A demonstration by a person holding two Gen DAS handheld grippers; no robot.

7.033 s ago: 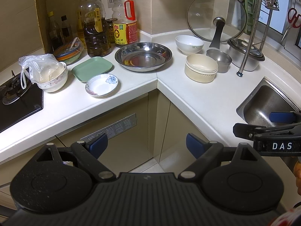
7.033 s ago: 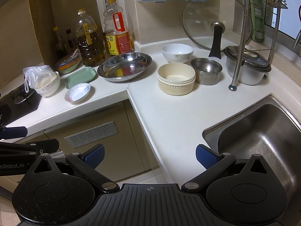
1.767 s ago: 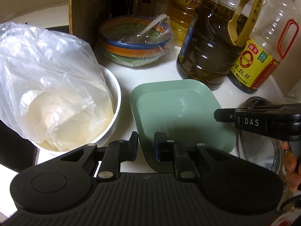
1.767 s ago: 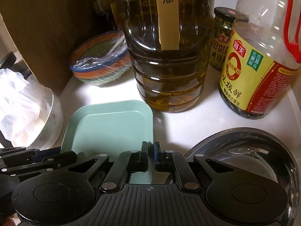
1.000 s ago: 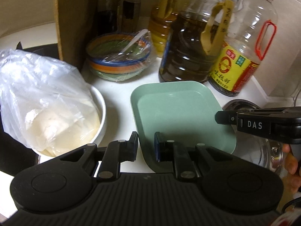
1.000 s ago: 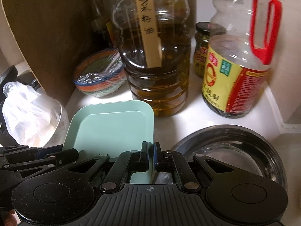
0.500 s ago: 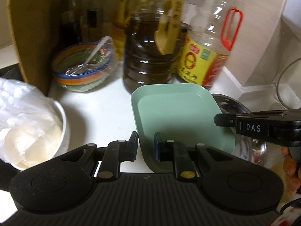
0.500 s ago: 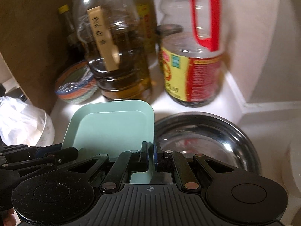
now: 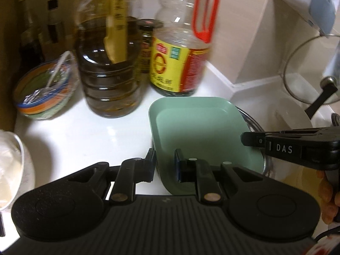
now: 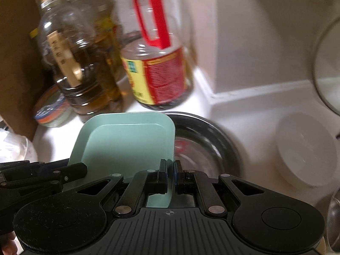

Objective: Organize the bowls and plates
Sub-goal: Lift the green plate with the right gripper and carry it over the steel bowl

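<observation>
Both grippers hold a square pale green plate (image 9: pixel 204 131) above the counter. My left gripper (image 9: pixel 165 165) is shut on its left rim. The right gripper (image 10: pixel 170 176) is shut on the plate's (image 10: pixel 127 142) right rim. Part of the plate hangs over a wide steel basin (image 10: pixel 208 146), whose rim (image 9: pixel 252 125) shows past the plate's far right corner in the left wrist view. A white bowl (image 10: pixel 306 148) sits on the counter right of the basin.
Two large oil bottles (image 9: pixel 110 68) (image 9: pixel 180 59) and a dark jar (image 9: pixel 146 44) stand at the back. A striped bowl under cling film (image 9: pixel 44 93) sits left, a bagged white bowl (image 9: pixel 10 165) nearer. A glass lid (image 9: pixel 312 70) leans far right.
Both grippers have carried the green plate to the right, from the spot beside the bagged bowl to partly over the steel basin. The grips on it are unchanged.
</observation>
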